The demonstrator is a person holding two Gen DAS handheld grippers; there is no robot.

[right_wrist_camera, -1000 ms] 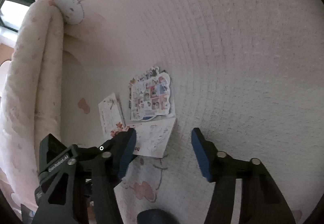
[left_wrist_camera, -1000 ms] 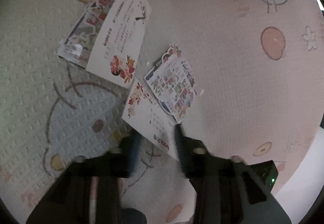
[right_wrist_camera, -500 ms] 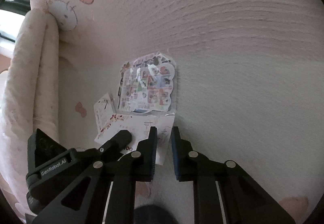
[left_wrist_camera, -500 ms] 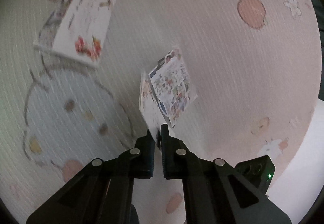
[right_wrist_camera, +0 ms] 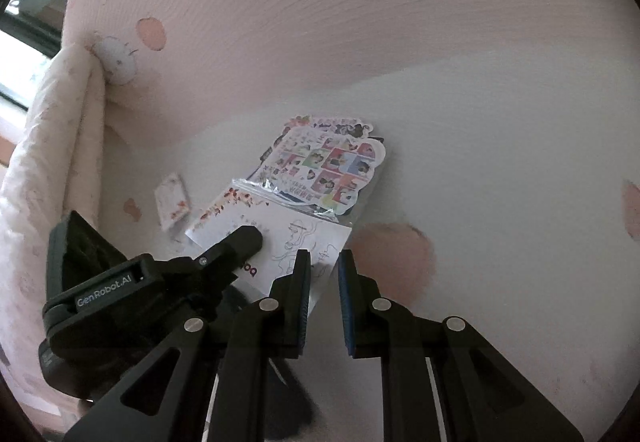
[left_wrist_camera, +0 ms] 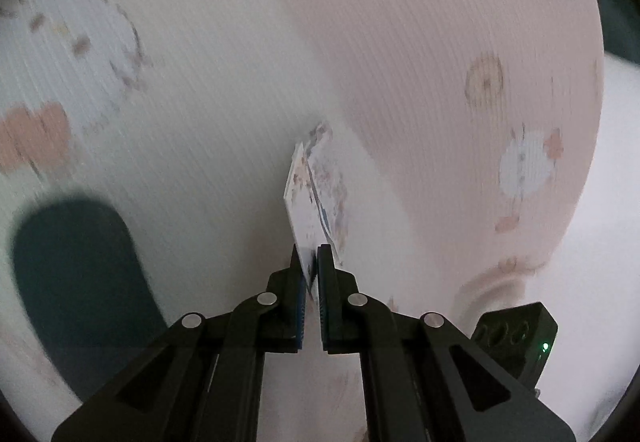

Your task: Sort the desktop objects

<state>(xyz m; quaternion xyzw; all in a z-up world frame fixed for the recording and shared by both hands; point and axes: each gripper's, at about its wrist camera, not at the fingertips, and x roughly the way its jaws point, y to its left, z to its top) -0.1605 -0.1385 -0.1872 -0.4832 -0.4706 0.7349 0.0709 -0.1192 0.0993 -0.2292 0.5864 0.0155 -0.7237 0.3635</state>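
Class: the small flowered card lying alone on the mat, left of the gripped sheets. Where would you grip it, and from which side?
The small flowered card lies flat on the soft mat, so only its edges offer a hold. Probably best is the near short edge, approached low from the camera's side. One of the jaws presses into the mat beneath the edge and the other closes on top.

Under my tongs spreads a ribbed quilted blanket, pale pink in one part and whitish in the other, printed with cartoon cats, round peach blobs and small flowers. Its thick rolled edge bunches up along the left in my right-hand view. A small flowered card lies flat on it near that roll.
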